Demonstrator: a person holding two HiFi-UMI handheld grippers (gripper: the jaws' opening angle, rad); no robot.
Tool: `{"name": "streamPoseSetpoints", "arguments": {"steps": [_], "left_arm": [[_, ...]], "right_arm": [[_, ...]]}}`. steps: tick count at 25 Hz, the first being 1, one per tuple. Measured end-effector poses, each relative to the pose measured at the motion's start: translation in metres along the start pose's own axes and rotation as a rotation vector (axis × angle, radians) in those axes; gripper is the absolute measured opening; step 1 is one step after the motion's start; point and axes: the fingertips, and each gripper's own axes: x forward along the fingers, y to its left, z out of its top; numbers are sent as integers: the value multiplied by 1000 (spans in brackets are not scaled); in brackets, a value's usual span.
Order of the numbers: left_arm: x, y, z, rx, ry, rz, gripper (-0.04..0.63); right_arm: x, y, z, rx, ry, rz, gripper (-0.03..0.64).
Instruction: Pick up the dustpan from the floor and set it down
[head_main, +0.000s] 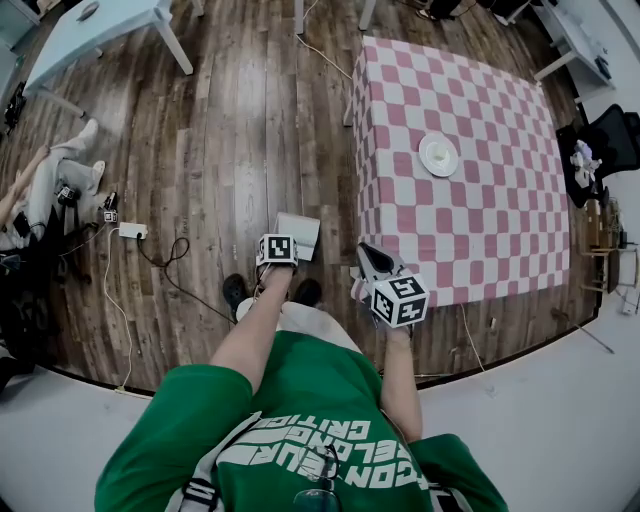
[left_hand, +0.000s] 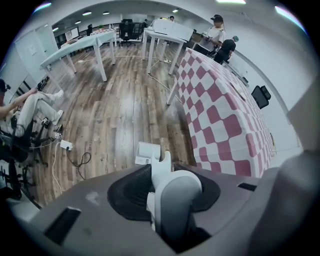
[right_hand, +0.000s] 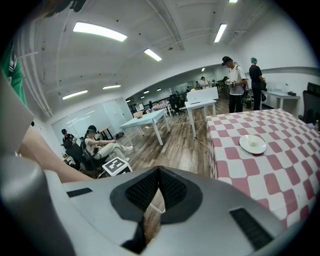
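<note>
Jaws: left gripper (left_hand: 164, 172) clamps dustpan handle (left_hand: 176, 200); right gripper (right_hand: 159, 171) closed; shirt lettering (head_main: 320, 455) upside-down.

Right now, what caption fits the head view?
Left claw on the white dustpan on a wooden floor beside a pink-checked table.

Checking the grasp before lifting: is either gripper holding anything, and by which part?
The left gripper grips the dustpan by the upper end of its upright handle; the right gripper is shut and empty.

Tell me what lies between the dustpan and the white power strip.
A looped black cable on the wood floor, seen in the head view, between power strip and dustpan.
</note>
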Motion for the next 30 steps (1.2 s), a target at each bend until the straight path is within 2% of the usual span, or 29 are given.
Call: {"name": "streamPoseSetpoints", "arguments": {"steps": [4, 10, 14, 21, 30], "left_arm": [[1, 5, -10, 32, 15, 32, 126], [-8, 12, -15, 48, -8, 60, 110], [-9, 15, -28, 36, 3, 50, 109], [-16, 25, -40, 59, -7, 40, 109], [-48, 49, -36, 83, -69, 6, 109]], "right_arm": [[-2, -2, -1, 3, -3, -8, 8], [-6, -2, 1, 6, -7, -12, 8], [-7, 1, 3, 1, -11, -11, 8], [-6, 9, 8, -11, -18, -15, 8], [2, 22, 20, 0, -48, -36, 8]]}}
